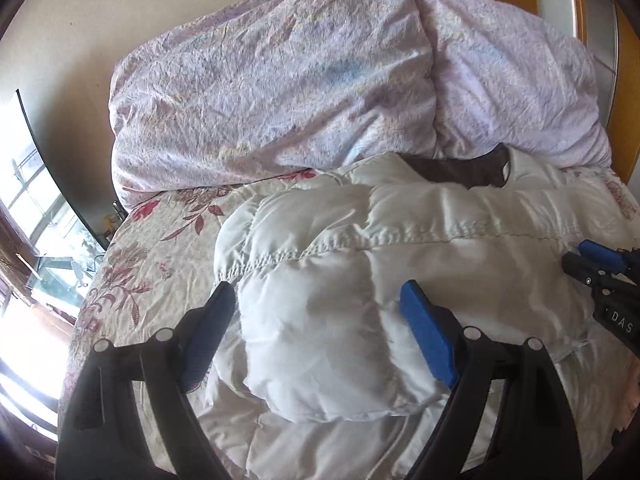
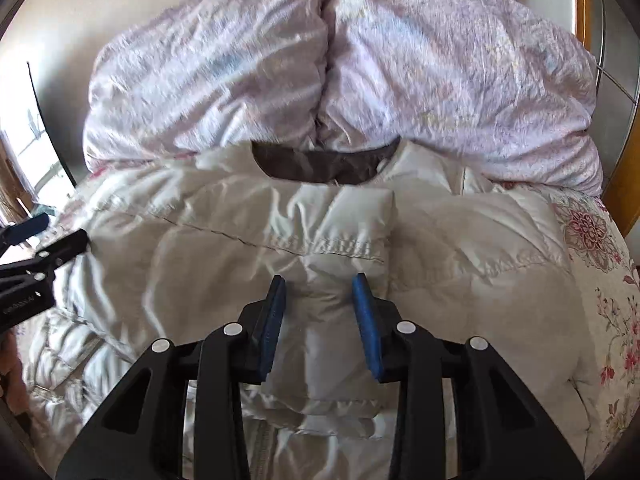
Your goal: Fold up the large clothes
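Between the half-closed fingers of the right tool lies a puffy fold of the white down jacket on the bed, ungripped; the left tool gapes wide, so slick padding may slip out.

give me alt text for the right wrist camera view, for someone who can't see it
A white puffer jacket lies spread on a floral bedsheet, and the right gripper straddles a puffy fold of it near the middle, its blue pads close to the fabric on both sides. Behind the brown-lined collar sits a bunched lilac duvet; the left gripper shows at the left edge.
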Tool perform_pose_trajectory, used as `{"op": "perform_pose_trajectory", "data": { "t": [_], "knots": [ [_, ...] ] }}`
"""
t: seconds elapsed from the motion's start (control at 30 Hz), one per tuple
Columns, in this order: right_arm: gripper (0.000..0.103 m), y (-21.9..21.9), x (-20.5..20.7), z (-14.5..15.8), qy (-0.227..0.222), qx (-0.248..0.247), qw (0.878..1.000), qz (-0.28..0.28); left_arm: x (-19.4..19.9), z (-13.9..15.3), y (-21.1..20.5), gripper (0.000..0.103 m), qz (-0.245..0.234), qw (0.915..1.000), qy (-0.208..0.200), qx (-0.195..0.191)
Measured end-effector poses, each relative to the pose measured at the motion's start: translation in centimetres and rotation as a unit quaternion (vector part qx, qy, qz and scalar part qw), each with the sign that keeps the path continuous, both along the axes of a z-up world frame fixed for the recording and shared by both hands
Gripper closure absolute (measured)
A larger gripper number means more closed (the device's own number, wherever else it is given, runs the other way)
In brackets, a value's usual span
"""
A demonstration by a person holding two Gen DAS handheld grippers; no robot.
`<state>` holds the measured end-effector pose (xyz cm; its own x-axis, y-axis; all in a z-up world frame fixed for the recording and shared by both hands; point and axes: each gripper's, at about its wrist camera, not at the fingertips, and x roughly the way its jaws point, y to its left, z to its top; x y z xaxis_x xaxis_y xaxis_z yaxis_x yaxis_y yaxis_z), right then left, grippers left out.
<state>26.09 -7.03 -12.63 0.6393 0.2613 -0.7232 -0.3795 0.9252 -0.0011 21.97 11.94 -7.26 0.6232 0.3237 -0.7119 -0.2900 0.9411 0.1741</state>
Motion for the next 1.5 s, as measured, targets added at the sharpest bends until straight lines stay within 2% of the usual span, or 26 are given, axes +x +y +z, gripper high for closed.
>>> {"op": "perform_pose_trajectory", "data": {
  "t": [0.07, 0.13, 0.27, 0.53, 0.63, 0.67, 0.7, 0.73, 0.8, 0.87, 1.03, 1.2, 1.3, 1.5],
  "knots": [
    [0.066, -0.5, 0.9, -1.9, 0.018, -0.001, 1.0, -0.002, 0.6, -1.3, 0.5, 0.018, 0.0, 0.9999, 0.013, -0.01],
    [0.066, -0.9, 1.2, -2.5, 0.017, 0.002, 1.0, -0.003, 0.6, -2.1, 0.8, 0.017, -0.001, 0.9997, 0.016, -0.021],
    [0.066, -1.0, 1.7, -3.1, 0.023, 0.003, 1.0, -0.007, 0.8, -2.6, 0.8, 0.013, -0.002, 0.9997, 0.01, -0.021],
    [0.065, -1.3, 2.3, -3.5, 0.026, 0.015, 1.0, -0.001, 0.9, -3.0, 0.9, 0.012, -0.003, 0.9993, 0.013, -0.034],
    [0.062, -2.2, 2.4, -2.8, 0.059, 0.046, 0.997, 0.005, -0.4, -2.0, 0.9, 0.013, -0.017, 0.9986, 0.015, -0.048],
    [0.054, -2.8, 2.1, -2.3, 0.075, 0.066, 0.995, 0.009, -1.2, -1.6, 1.0, 0.013, -0.023, 0.9982, 0.013, -0.054],
    [0.046, -3.6, 1.8, -1.8, 0.089, 0.086, 0.992, 0.013, -2.2, -1.1, 1.3, 0.013, -0.03, 0.9978, 0.009, -0.059],
    [0.032, -4.8, 1.3, -1.2, 0.103, 0.106, 0.989, 0.014, -3.2, -0.6, 1.5, 0.013, -0.037, 0.9974, 0.006, -0.062],
    [0.027, -7.4, -0.1, 0.1, 0.113, 0.141, 0.983, 0.02, -5.3, 0.0, 2.3, 0.013, -0.049, 0.9964, 0.004, -0.07],
    [0.017, -10.2, -1.6, 1.1, 0.116, 0.15, 0.982, 0.016, -7.5, 0.2, 3.4, 0.013, -0.059, 0.9943, 0.008, -0.089],
    [0.015, -18.4, -4.8, 1.2, 0.161, 0.157, 0.974, -0.021, -12.8, -1.1, 6.2, 0.013, -0.069, 0.9868, 0.047, -0.139],
    [0.015, -26.2, -7.3, -0.5, 0.212, 0.189, 0.956, -0.071, -17.0, -3.0, 8.1, 0.013, -0.063, 0.9772, 0.086, -0.184],
    [0.015, -29.0, -9.0, -1.5, 0.235, 0.234, 0.941, -0.068, -19.1, -4.0, 8.8, 0.013, -0.059, 0.9699, 0.097, -0.215],
    [0.015, -31.2, -11.5, -1.1, 0.203, 0.22, 0.95, -0.092, -21.7, -5.5, 9.1, 0.015, -0.067, 0.9561, 0.1, -0.267]
  ]
}}
